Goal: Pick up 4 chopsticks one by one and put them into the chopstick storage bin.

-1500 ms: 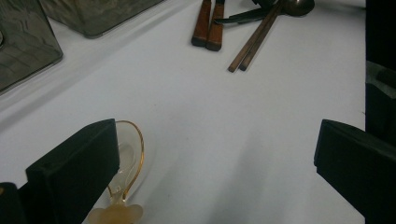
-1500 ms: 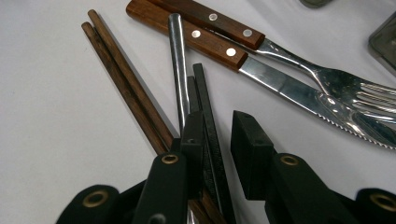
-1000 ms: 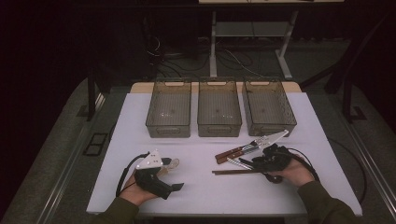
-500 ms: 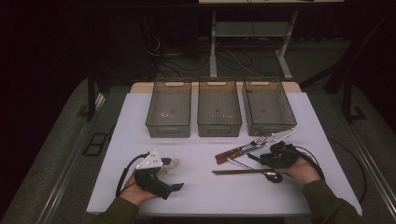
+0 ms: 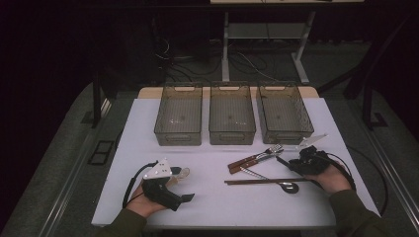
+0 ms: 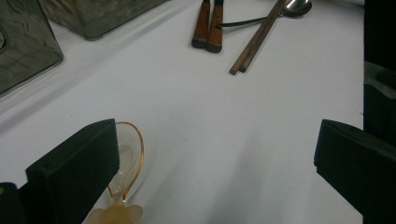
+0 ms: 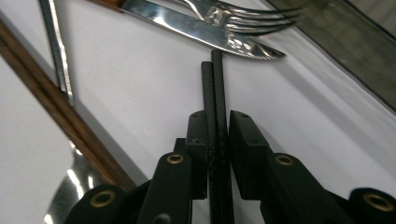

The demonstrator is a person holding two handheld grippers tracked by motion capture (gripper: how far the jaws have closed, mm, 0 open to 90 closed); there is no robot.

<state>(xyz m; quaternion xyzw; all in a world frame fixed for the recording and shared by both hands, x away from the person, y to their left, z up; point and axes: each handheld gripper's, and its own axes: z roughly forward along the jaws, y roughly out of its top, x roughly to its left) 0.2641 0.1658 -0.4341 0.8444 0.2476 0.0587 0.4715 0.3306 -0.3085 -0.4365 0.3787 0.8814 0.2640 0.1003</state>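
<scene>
My right gripper (image 7: 217, 140) has its fingers (image 7: 198, 140) closed on a pair of thin black chopsticks (image 7: 215, 93), which stick out forward between them. In the high view this gripper (image 5: 301, 162) sits near the right edge of the surface (image 5: 217, 202), just in front of the right bin (image 5: 284, 114). The tips of the black chopsticks end just short of a steel knife (image 7: 196, 29) and a fork (image 7: 243, 16) that lie side by side; I cannot tell if they touch.

My left gripper (image 5: 165, 190) rests near the front left corner of the surface. Its fingers (image 6: 74, 172) are wide open and hold nothing. A clear spoon with an amber rim (image 6: 126, 168) lies beside the left finger, partly hidden behind it.

Three grey see-through bins stand in a row along the far edge: the left bin (image 5: 179, 114), the middle bin (image 5: 231, 114) and the right one. I see nothing inside them.

Between the two grippers, right of the middle of the surface, lie the knife and fork with brown wooden handles (image 5: 242, 164), a pair of brown wooden chopsticks (image 5: 267, 181), and a metal spoon (image 5: 288, 186) whose bowl is beside the chopsticks' right part.
</scene>
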